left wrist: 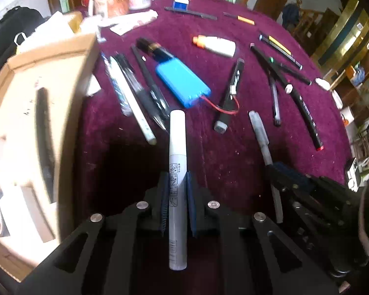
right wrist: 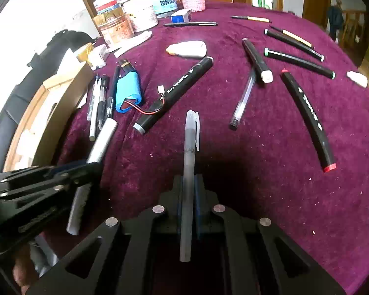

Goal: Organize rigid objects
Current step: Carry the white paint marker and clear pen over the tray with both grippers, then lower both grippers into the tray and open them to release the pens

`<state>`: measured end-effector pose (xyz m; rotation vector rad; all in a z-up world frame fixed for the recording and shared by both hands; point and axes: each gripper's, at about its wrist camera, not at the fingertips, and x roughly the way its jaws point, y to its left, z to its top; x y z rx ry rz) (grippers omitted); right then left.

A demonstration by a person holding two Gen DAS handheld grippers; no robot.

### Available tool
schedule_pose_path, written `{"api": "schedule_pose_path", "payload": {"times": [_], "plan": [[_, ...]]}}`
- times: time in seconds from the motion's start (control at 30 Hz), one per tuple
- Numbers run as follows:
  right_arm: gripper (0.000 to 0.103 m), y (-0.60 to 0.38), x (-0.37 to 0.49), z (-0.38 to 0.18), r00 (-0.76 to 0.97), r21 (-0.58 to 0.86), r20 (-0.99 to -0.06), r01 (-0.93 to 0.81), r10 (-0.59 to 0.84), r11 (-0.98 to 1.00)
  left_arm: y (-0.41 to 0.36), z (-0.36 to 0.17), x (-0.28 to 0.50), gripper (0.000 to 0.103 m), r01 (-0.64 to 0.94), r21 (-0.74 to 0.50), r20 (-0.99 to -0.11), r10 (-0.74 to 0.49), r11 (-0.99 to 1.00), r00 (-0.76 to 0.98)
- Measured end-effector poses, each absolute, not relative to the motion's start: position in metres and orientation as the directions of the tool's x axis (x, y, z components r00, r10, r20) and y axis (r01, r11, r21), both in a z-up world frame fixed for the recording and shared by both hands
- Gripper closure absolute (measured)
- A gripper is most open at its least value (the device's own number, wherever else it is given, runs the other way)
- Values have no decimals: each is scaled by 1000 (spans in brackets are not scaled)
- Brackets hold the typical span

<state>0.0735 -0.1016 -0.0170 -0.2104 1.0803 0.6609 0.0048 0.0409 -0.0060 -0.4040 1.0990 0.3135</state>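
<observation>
My left tool (left wrist: 177,196) pinches a white marker (left wrist: 177,162) at its middle, and my right tool (right wrist: 188,196) pinches a grey capped pen (right wrist: 190,162). Both stick out toward 12 o'clock above the table (right wrist: 270,147). Each barrel is smooth and long, so I think it may slip or swing against the cardboard box (left wrist: 69,56) at 9 o'clock.

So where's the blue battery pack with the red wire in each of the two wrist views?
Left wrist view: blue battery pack lies just above centre, beyond the silver marker clamped in the left gripper.
Right wrist view: the battery pack lies left of centre, beside the row of pens.
Shared landmark: the white glue bottle, farther back on the purple cloth.
</observation>
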Motion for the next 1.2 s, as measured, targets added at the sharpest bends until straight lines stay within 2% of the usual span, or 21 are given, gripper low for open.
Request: {"api": "schedule_pose_path", "payload": {"times": [0.07, 0.2, 0.27, 0.57, 0.83, 1.2], "plan": [[95, -104, 73, -16, 304, 159, -864, -591, 401, 791, 47, 4, -1, 91, -446, -217, -895, 6, 869, 446], [95, -116, 77, -13, 226, 296, -843, -561, 487, 773, 56, 19, -13, 91, -438, -294, -870, -48, 849, 490], [95, -119, 74, -10, 226, 315, -834, -554, 504, 770, 63, 25, -19, 91, -449, -316, -861, -54, 836, 506], [95, -112, 39, 31, 168, 441, -726, -630, 667, 639, 100, 59, -62, 91, -462, -449, -797, -109, 765, 594], [95, -52, 10, 48, 40, 482, -681, -727, 731, 489, 164, 66, -97, 91, -574, -435, -788, 15, 694, 615], [95, 51, 12, 37, -49, 480, -714, -760, 698, 438, 231, 31, -82, 91, -646, -419, -819, 42, 638, 573]]}}
